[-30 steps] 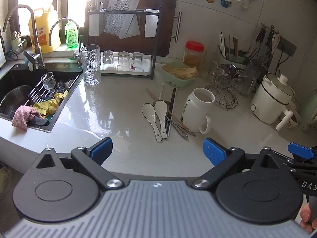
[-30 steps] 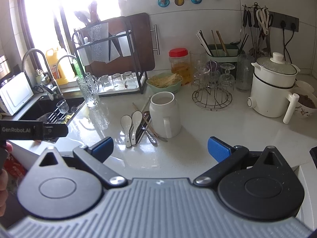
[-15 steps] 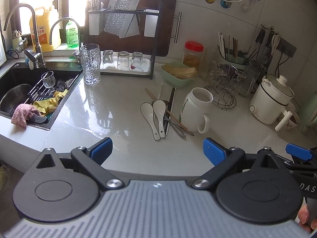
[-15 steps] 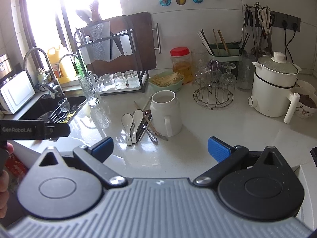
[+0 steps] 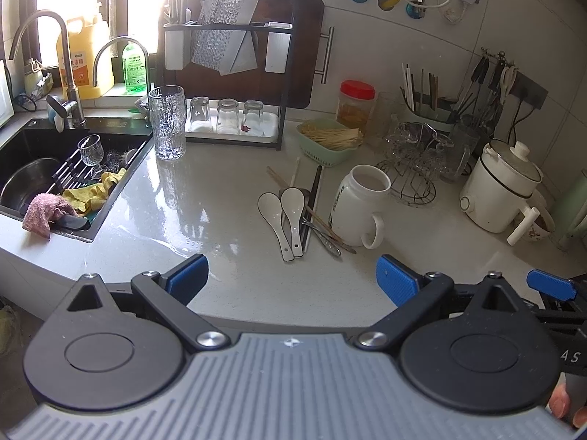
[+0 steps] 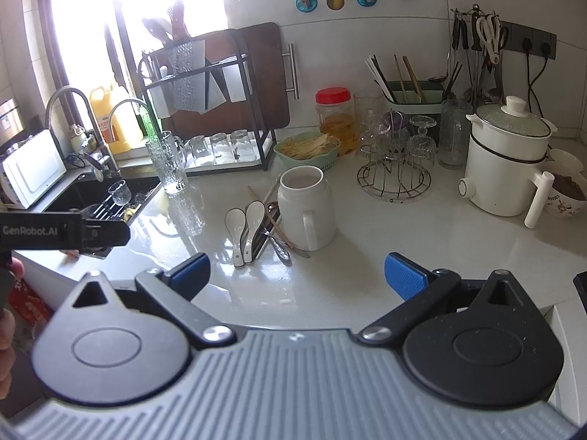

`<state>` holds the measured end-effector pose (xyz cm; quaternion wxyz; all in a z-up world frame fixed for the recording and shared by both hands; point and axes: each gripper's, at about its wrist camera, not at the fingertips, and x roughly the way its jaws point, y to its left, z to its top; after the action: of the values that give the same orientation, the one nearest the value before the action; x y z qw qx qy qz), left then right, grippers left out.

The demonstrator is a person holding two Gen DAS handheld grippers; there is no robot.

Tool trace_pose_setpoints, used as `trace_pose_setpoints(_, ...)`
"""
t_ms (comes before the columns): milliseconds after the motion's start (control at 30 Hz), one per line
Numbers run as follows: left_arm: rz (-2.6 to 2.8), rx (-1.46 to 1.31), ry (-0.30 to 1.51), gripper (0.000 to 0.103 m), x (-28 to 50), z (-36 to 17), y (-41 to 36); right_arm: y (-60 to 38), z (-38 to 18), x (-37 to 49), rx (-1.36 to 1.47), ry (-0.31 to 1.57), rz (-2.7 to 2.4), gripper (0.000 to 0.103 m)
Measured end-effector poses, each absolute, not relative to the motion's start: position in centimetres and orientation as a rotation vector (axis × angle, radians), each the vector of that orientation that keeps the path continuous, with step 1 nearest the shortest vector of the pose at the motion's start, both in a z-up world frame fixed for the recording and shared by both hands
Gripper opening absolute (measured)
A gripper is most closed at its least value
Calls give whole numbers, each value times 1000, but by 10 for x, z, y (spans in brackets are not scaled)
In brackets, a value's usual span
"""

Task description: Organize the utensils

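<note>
Since the earlier frames both cameras have drifted slightly nearer the counter; the utensil pile sits a little lower and larger in view, and nothing on the counter has been disturbed. The loose utensils lie in a heap on the pale glossy countertop [image 5: 205, 220]: two white ceramic soup spoons [image 5: 284, 216] side by side with bowls pointing away, and just to their right a tangle of black chopsticks [image 5: 312, 205], wooden chopsticks [image 5: 279, 179] and a patterned metal spoon [image 5: 324, 236], some crossing one another. The heap touches or nearly touches the base of the tall white ceramic mug [image 5: 357, 205], whose handle faces the camera and whose mouth stands empty. The left gripper [image 5: 291, 275] is spread wide with nothing between its blue pads; the right gripper [image 6: 297, 275] is likewise wide open and empty. Both hover short of the pile, near the counter edge. Judgement: step in hand is the approach to a first pick. The outermost white spoon looks the cleanest target, as it is free on its left side; close across the handle, not the bowl. Likely risk: glazed ceramic slipping on the wet-looking surface, or dragging the crossed chopsticks. The green utensil caddy [image 6: 414, 91] at the back wall and the mug are both plausible destinations.
</note>
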<state>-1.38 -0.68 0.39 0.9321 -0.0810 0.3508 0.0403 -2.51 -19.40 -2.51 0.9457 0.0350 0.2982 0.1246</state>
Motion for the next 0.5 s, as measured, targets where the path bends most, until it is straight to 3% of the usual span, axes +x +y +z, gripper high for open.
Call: trace_pose_setpoints(500,61,-140,742,100,-8,1,-13,-196,-27,-25,105,600,244,103)
